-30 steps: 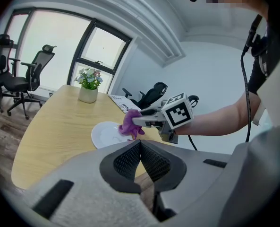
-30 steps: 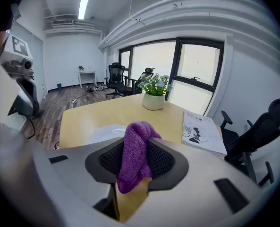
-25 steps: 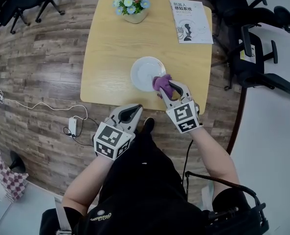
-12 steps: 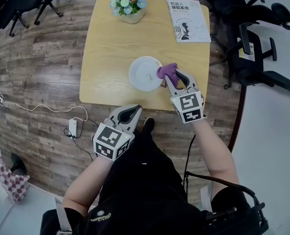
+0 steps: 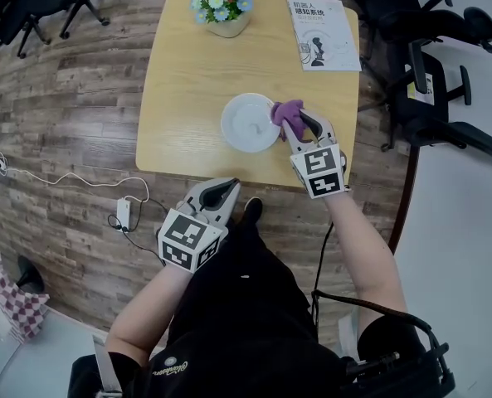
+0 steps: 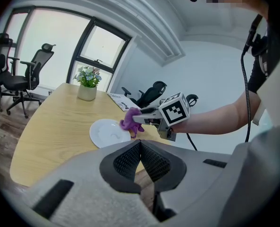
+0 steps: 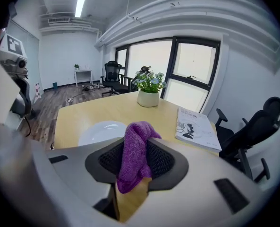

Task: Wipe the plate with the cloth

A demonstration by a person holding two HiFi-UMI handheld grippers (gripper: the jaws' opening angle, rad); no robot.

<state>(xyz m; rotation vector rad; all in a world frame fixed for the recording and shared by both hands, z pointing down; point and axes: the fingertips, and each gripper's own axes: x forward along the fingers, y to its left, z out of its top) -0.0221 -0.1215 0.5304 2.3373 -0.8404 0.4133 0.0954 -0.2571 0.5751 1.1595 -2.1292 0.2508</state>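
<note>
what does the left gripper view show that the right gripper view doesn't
Only the left gripper view: the right gripper seen from outside, plus the left gripper with its own jaws shut and empty. Only the right gripper view: the right jaws close up, clamped on the purple cloth. Both: that cloth, the plate, flowerpot, booklet and table.

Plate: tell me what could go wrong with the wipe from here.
1. Nothing steadies the plate; the left gripper hangs shut off the table, so a wipe may push the plate around.
2. The right gripper holds the cloth at the plate's right rim; pressing there might tip it.
</note>
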